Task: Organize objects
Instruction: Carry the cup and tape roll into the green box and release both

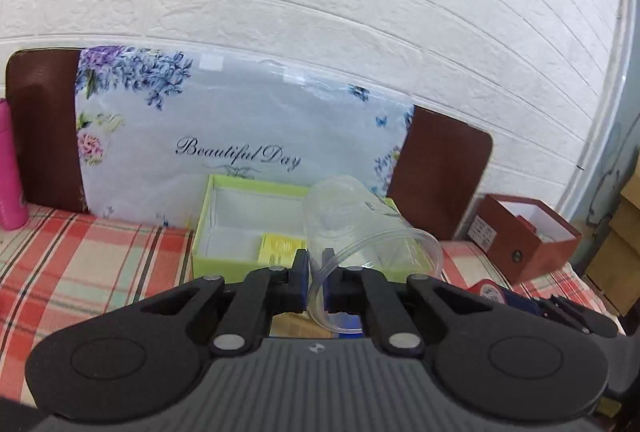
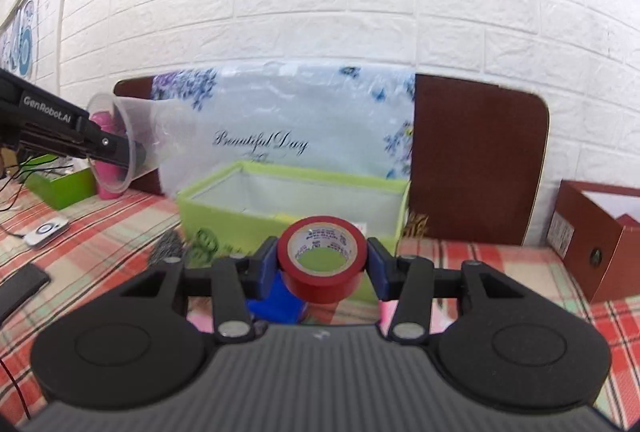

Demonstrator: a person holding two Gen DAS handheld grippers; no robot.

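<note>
Two grippers worked near the green box [image 2: 288,204], which stood open on the plaid cloth [image 1: 80,264] in front of the floral bag [image 1: 240,128]. A brown box [image 1: 524,236] sat to the right of the green box. The left gripper [image 1: 316,272] pinched the rim of a clear plastic cup [image 1: 360,228], held tilted just before the green box. The right gripper [image 2: 322,258] clamped a red tape roll [image 2: 320,256] at the green box's near wall.
</note>
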